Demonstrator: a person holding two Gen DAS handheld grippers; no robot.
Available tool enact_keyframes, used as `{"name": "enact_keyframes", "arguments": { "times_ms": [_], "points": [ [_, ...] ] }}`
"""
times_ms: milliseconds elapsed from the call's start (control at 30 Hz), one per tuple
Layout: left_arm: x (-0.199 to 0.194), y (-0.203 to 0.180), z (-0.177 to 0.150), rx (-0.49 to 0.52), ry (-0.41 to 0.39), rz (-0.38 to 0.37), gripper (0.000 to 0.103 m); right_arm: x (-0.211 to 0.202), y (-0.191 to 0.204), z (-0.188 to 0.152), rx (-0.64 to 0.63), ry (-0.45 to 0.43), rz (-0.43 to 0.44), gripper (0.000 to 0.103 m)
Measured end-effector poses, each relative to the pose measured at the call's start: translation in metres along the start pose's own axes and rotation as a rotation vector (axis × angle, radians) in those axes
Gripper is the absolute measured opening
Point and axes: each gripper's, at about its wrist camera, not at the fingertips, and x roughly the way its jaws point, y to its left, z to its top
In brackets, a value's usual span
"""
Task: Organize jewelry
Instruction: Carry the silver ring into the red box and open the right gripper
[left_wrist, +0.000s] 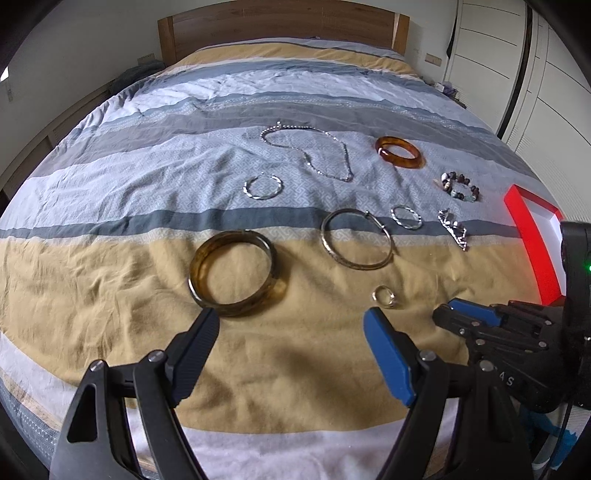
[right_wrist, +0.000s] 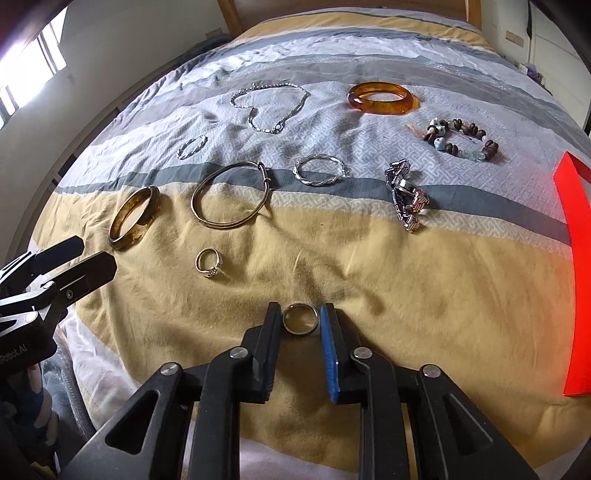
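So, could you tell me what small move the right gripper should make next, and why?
Probably finish closing. The right gripper has its fingers on either side of the plain ring on the bedspread, with slight gaps apparently left. Once gripped, the ring could go toward the red box.

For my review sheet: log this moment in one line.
right gripper: closing around plain ring, pads not yet touching | left gripper: open, empty | red box: at right

The yellow band of the bed (right_wrist: 424, 280) lies bare to the right of the plain ring (right_wrist: 300, 318), up to the red box (right_wrist: 576, 258), while a second ring (right_wrist: 208, 263) and bangles (right_wrist: 133, 218) crowd the left.
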Motion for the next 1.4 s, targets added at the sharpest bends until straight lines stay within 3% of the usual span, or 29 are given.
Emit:
{"name": "enact_keyframes", "arguments": {
  "times_ms": [233, 433, 600, 667, 800, 1133, 1400],
  "points": [
    [0.015, -0.026, 0.004, 0.040, 0.027, -0.027, 0.077, -0.009, -0.017, -0.004, 0.041, -0.034, 0.049, 0.020],
    [0.031, -0.049, 0.006, 0.079, 0.056, -0.052, 0.060, -0.029, -0.040, -0.008, 0.082, -0.077, 0.053, 0.020],
    [0.047, -0.062, 0.007, 0.101, 0.072, -0.035, 0.056, -0.043, -0.053, -0.011, 0.102, -0.106, 0.057, 0.020],
    [0.054, -0.065, 0.007, 0.103, 0.085, -0.031, 0.035, -0.047, -0.055, -0.012, 0.105, -0.119, 0.054, 0.020],
    [0.060, -0.066, 0.007, 0.104, 0.099, -0.021, 0.018, -0.055, -0.061, -0.015, 0.116, -0.136, 0.052, 0.020],
    [0.033, -0.073, 0.013, 0.089, 0.055, -0.081, 0.018, -0.091, -0.077, -0.021, 0.148, -0.205, 0.024, 0.020],
    [0.005, -0.144, 0.032, 0.189, 0.005, -0.242, 0.018, -0.140, -0.129, -0.033, 0.224, -0.289, -0.094, 0.020]
  ]
}}
